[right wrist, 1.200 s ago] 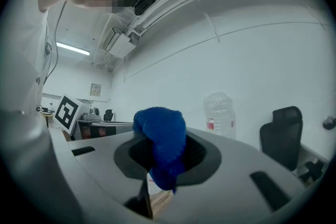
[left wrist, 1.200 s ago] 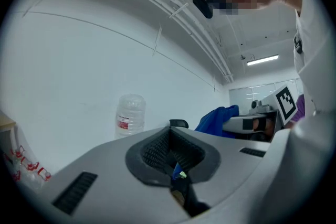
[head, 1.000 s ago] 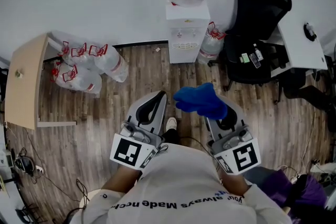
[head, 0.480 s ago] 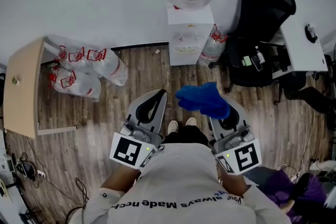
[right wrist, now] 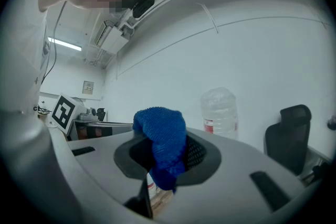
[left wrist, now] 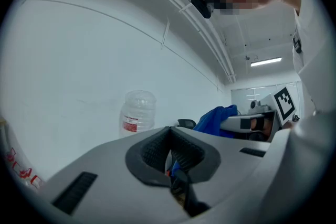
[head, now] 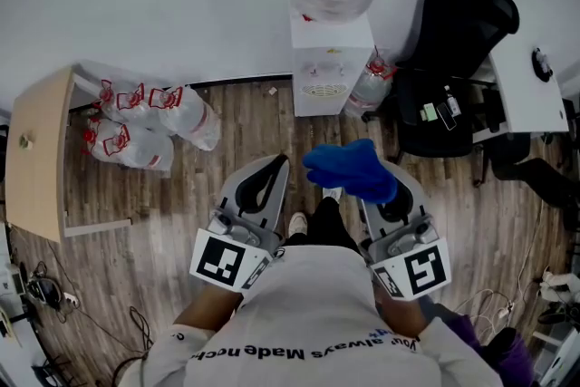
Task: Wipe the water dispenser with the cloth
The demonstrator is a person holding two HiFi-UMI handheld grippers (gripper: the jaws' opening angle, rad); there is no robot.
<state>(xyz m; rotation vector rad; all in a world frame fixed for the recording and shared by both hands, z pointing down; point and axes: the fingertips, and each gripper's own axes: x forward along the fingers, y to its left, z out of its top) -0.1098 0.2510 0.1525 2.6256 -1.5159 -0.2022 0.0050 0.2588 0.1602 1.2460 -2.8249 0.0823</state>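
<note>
Head view: right tongs (head: 370, 188) clamped tight on the blue cloth (head: 352, 169), which bunches over their tips. Left tongs (head: 270, 175) are pressed together, holding nothing. The water dispenser (head: 331, 59) stands upright at the far wall, well apart, almost straight ahead and a touch left of the cloth. The right hand looks nearer.

White shirt (head: 308, 304) with black lettering across it (dark trousers (head: 319, 227) below)

Shirt (head: 308, 313) txt: "always Made"
</note>
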